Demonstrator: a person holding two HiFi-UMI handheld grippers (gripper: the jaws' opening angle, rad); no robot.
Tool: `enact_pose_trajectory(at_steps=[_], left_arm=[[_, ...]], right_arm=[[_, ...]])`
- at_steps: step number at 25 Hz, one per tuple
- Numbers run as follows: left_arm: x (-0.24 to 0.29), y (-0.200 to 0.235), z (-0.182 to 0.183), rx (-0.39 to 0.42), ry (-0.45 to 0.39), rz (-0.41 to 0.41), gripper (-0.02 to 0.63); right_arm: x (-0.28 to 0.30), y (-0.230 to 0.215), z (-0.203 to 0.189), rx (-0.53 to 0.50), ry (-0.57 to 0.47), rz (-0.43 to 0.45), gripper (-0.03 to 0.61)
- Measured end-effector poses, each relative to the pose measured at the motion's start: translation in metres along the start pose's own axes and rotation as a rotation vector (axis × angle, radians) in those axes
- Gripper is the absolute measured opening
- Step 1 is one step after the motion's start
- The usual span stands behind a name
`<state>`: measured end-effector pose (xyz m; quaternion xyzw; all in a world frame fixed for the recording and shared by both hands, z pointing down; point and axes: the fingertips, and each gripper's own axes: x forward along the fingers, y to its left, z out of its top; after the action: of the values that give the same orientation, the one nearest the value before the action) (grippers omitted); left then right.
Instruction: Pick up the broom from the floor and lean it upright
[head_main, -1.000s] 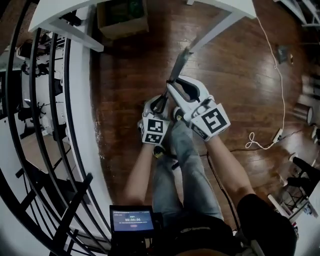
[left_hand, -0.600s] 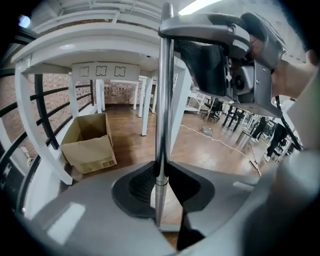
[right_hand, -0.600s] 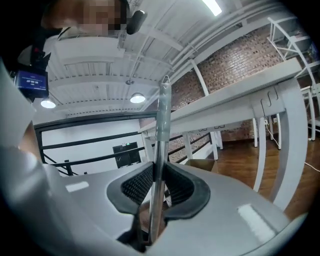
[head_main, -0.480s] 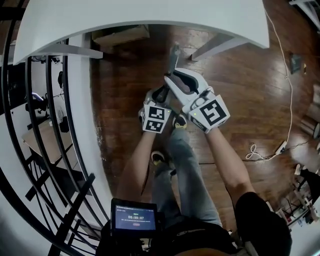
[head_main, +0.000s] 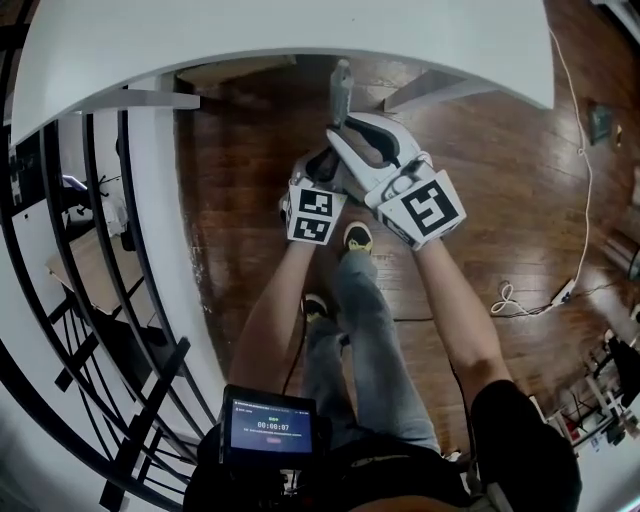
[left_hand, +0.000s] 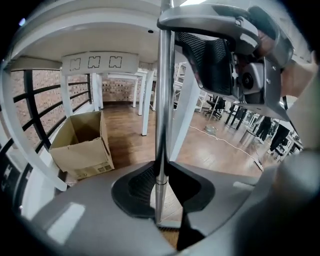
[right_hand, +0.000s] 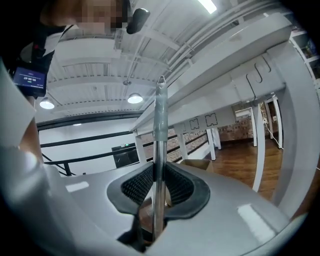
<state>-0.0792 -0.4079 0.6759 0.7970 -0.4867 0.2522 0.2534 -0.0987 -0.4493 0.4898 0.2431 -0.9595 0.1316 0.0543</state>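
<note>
The broom's silver handle (head_main: 340, 95) stands nearly upright, its top end just in front of the white table's edge (head_main: 300, 45). My left gripper (head_main: 322, 168) is shut on the handle (left_hand: 162, 125) low down, both black pads against the pole. My right gripper (head_main: 343, 132) is shut on the same handle (right_hand: 159, 145) a little higher, and shows in the left gripper view at the upper right (left_hand: 225, 50). The handle's tip (right_hand: 161, 81) rises above the right jaws. The bristle end is hidden below the grippers.
An open cardboard box (left_hand: 82, 142) sits on the wood floor (head_main: 480, 200) under the table, beside its white legs (left_hand: 145, 105). A black railing (head_main: 90, 300) runs along the left. A white cable (head_main: 575, 150) trails on the right. The person's shoes (head_main: 357, 238) are below the grippers.
Both grippers have carried the handle forward toward the white table. The table now fills the top of the head view and the handle's tip stands at its edge.
</note>
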Motion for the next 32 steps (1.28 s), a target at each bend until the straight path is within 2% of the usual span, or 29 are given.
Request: enact_pose_trajectory(at_steps=[4, 9, 10, 12, 13, 15, 20, 21, 22, 24, 27, 30, 32], left_arm=[[0.008, 0.005, 0.006, 0.030, 0.030, 0.003, 0.094], [0.010, 0.006, 0.015, 0.048, 0.022, 0.019, 0.097], [0.010, 0.005, 0.016, 0.052, 0.016, 0.020, 0.106], [0.009, 0.004, 0.017, 0.055, 0.012, 0.016, 0.183], [0.008, 0.005, 0.019, 0.055, 0.010, 0.013, 0.193], [0.007, 0.008, 0.024, 0.054, 0.004, 0.012, 0.213], [-0.016, 0.017, 0.030, 0.017, -0.052, 0.026, 0.207], [-0.028, 0.019, 0.032, 0.001, -0.080, 0.039, 0.191], [-0.044, 0.022, 0.034, -0.014, -0.113, 0.057, 0.149], [-0.087, 0.025, 0.044, -0.052, -0.185, 0.095, 0.015], [-0.167, 0.009, 0.064, -0.131, -0.287, 0.096, 0.014], [-0.258, -0.027, 0.085, -0.159, -0.340, 0.086, 0.015], [-0.316, -0.056, 0.101, -0.160, -0.371, 0.064, 0.017]], right_arm=[[0.002, -0.019, -0.002, 0.033, -0.010, -0.021, 0.078], [0.003, -0.024, 0.001, 0.004, 0.006, -0.018, 0.081], [0.003, -0.023, 0.000, -0.002, 0.013, -0.020, 0.083], [0.002, -0.021, -0.003, -0.010, 0.026, -0.013, 0.098], [0.002, -0.020, -0.004, -0.012, 0.029, -0.007, 0.109], [0.001, -0.020, -0.004, -0.007, 0.035, -0.003, 0.121], [-0.015, -0.022, -0.007, -0.022, 0.050, -0.023, 0.129], [-0.022, -0.023, -0.008, -0.018, 0.055, -0.039, 0.121], [-0.029, -0.023, -0.007, -0.013, 0.059, -0.055, 0.120], [-0.043, -0.018, -0.001, -0.010, 0.065, -0.077, 0.120], [-0.070, 0.003, 0.012, -0.003, 0.083, -0.095, 0.120], [-0.112, 0.047, 0.037, 0.031, 0.076, -0.110, 0.120], [-0.142, 0.085, 0.062, 0.015, 0.055, -0.125, 0.107]])
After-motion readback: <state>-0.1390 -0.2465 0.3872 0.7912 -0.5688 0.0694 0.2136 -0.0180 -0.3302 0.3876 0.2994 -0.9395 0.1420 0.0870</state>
